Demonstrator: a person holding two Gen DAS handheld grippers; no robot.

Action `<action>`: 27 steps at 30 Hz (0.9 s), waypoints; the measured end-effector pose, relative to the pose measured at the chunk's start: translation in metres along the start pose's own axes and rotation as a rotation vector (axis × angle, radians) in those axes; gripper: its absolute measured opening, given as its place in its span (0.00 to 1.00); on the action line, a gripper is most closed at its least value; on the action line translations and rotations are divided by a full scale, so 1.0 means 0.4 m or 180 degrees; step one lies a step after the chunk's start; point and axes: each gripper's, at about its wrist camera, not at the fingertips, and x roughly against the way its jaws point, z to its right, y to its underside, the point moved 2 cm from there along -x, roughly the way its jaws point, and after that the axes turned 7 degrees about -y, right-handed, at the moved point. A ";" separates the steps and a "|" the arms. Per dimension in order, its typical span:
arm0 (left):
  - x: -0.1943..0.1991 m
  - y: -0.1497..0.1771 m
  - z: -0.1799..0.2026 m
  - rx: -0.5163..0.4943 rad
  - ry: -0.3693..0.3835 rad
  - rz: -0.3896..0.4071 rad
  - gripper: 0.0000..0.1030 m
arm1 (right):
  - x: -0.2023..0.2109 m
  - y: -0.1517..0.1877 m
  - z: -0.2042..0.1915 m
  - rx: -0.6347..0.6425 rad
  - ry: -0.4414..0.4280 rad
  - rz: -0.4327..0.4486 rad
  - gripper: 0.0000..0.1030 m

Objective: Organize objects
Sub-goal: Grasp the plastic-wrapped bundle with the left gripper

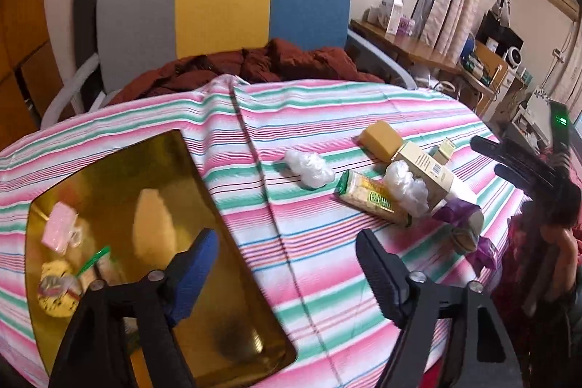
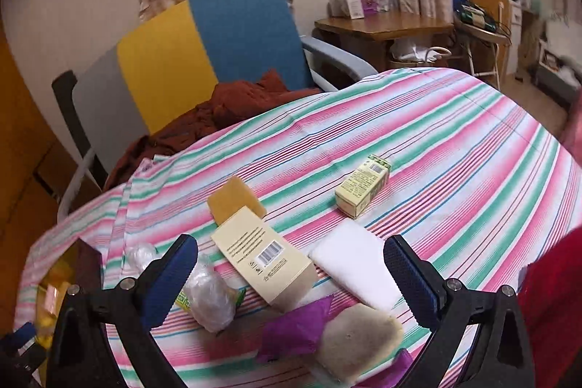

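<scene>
A gold tray (image 1: 203, 191) lies on the striped tablecloth at the left and holds a pink mask (image 1: 58, 228) and a small packet (image 1: 58, 286). My left gripper (image 1: 287, 264) is open and empty at the tray's right edge. To the right lie a crumpled plastic bag (image 1: 309, 166), a cracker pack (image 1: 371, 199), a yellow sponge (image 1: 380, 137) and a beige box (image 1: 425, 170). My right gripper (image 2: 291, 275) is open and empty above the beige box (image 2: 265, 260), a white pad (image 2: 356, 264), a purple wrapper (image 2: 294, 330) and a grey puff (image 2: 360, 337). A small green carton (image 2: 363, 186) lies beyond.
A grey, yellow and blue chair (image 1: 222, 6) with a rust-red cloth (image 1: 254, 64) stands behind the table. A wooden desk (image 2: 382, 24) with boxes is at the back right. The right gripper shows in the left wrist view (image 1: 516, 159) at the right.
</scene>
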 end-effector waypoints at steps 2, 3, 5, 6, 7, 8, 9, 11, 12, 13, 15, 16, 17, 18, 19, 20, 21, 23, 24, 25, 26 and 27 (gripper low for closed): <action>-0.028 -0.023 0.013 0.0013 0.0039 -0.0087 0.70 | -0.001 -0.002 0.005 -0.0057 -0.0053 -0.0009 1.00; -0.050 -0.038 0.021 0.0022 0.0026 -0.0142 0.70 | -0.004 -0.001 0.005 -0.0075 -0.0074 -0.0012 1.00; -0.081 -0.060 0.034 0.0028 0.0063 -0.0198 0.67 | -0.002 -0.001 0.006 -0.0112 -0.0144 -0.0022 1.00; -0.104 -0.074 0.041 0.0046 0.0046 -0.0255 0.66 | -0.001 0.000 0.007 -0.0126 -0.0162 -0.0028 1.00; -0.120 -0.084 0.048 0.0047 0.0048 -0.0280 0.63 | -0.001 0.000 0.008 -0.0140 -0.0175 -0.0033 1.00; -0.137 -0.094 0.054 0.0047 0.0060 -0.0300 0.61 | -0.002 0.000 0.010 -0.0159 -0.0201 -0.0037 1.00; -0.159 -0.105 0.059 0.0059 0.0053 -0.0335 0.59 | -0.002 0.000 0.012 -0.0183 -0.0232 -0.0041 1.00; -0.204 -0.124 0.068 0.0107 0.0065 -0.0408 0.54 | -0.005 0.001 0.015 -0.0218 -0.0261 -0.0051 1.00; -0.225 -0.132 0.069 0.0149 0.0054 -0.0451 0.52 | -0.005 0.002 0.017 -0.0235 -0.0277 -0.0058 1.00; -0.244 -0.142 0.071 0.0201 0.0058 -0.0480 0.51 | -0.006 0.001 0.019 -0.0254 -0.0301 -0.0067 1.00; -0.280 -0.159 0.073 0.0320 0.0047 -0.0497 0.51 | -0.008 0.001 0.022 -0.0281 -0.0336 -0.0082 1.00; -0.298 -0.164 0.072 0.0368 0.0017 -0.0526 0.51 | -0.008 0.001 0.022 -0.0285 -0.0347 -0.0083 1.00; -0.315 -0.170 0.074 0.0393 0.0024 -0.0563 0.53 | -0.009 0.001 0.022 -0.0289 -0.0359 -0.0085 1.00; -0.337 -0.176 0.073 0.0460 0.0035 -0.0593 0.53 | -0.008 0.001 0.023 -0.0295 -0.0371 -0.0085 1.00; -0.352 -0.178 0.072 0.0502 0.0009 -0.0616 0.53 | -0.008 0.000 0.024 -0.0308 -0.0388 -0.0082 1.00; -0.368 -0.179 0.075 0.0513 -0.0008 -0.0661 0.54 | -0.008 0.000 0.025 -0.0321 -0.0398 -0.0081 1.00; -0.390 -0.179 0.082 0.0512 -0.0007 -0.0718 0.54 | -0.008 -0.001 0.027 -0.0339 -0.0409 -0.0079 1.00; -0.420 -0.171 0.096 0.0465 -0.0028 -0.0794 0.53 | -0.009 -0.002 0.033 -0.0383 -0.0426 -0.0077 1.00; -0.437 -0.164 0.108 0.0413 -0.0008 -0.0858 0.53 | -0.010 -0.002 0.035 -0.0403 -0.0430 -0.0077 1.00; -0.448 -0.156 0.115 0.0371 -0.0015 -0.0889 0.51 | -0.010 -0.002 0.039 -0.0427 -0.0433 -0.0078 1.00; -0.446 -0.152 0.122 0.0289 -0.0074 -0.0799 0.48 | -0.010 -0.002 0.043 -0.0453 -0.0437 -0.0077 1.00; -0.445 -0.146 0.132 0.0168 -0.0168 -0.0747 0.44 | -0.010 -0.003 0.048 -0.0480 -0.0439 -0.0075 1.00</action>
